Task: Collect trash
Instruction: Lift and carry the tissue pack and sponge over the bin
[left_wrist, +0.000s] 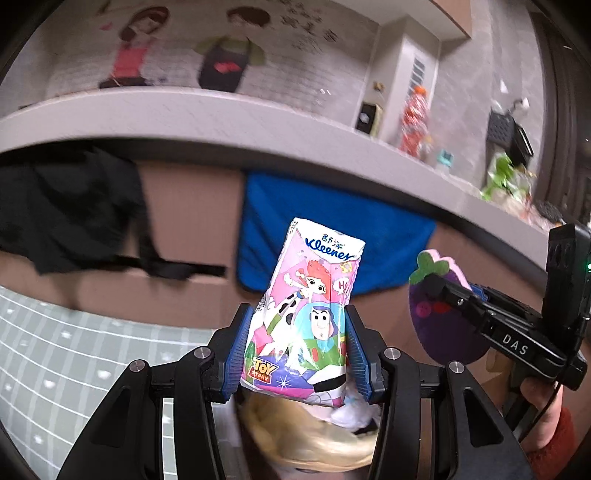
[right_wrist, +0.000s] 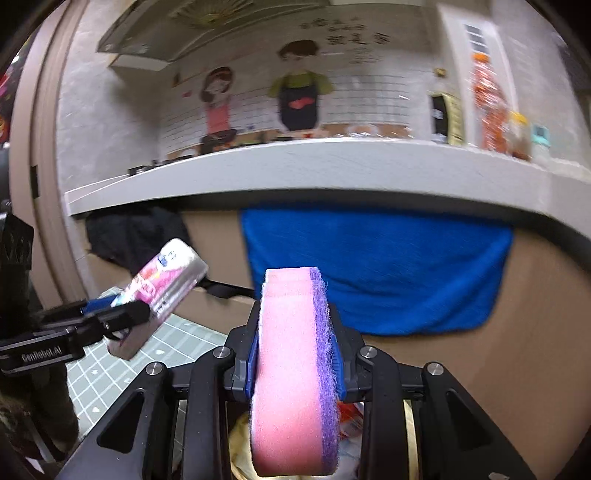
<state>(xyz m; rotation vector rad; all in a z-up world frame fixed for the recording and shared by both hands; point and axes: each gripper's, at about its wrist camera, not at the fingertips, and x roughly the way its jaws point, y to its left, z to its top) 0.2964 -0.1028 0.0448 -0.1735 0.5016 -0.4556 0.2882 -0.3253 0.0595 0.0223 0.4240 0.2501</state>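
Note:
My left gripper is shut on a Kleenex tissue pack printed with cartoon figures, held upright in the air. The same tissue pack shows at the left of the right wrist view, clamped by the left gripper. My right gripper is shut on a pink and purple sponge shaped like a fruit. In the left wrist view that sponge shows its purple face and green leaf, with the right gripper on it and a hand in a red sleeve behind.
A white counter runs across both views, with a blue towel and a black cloth hanging over brown cabinet fronts. Bottles and clutter stand on the counter's right end. A green gridded mat lies below left. Mixed trash sits under the grippers.

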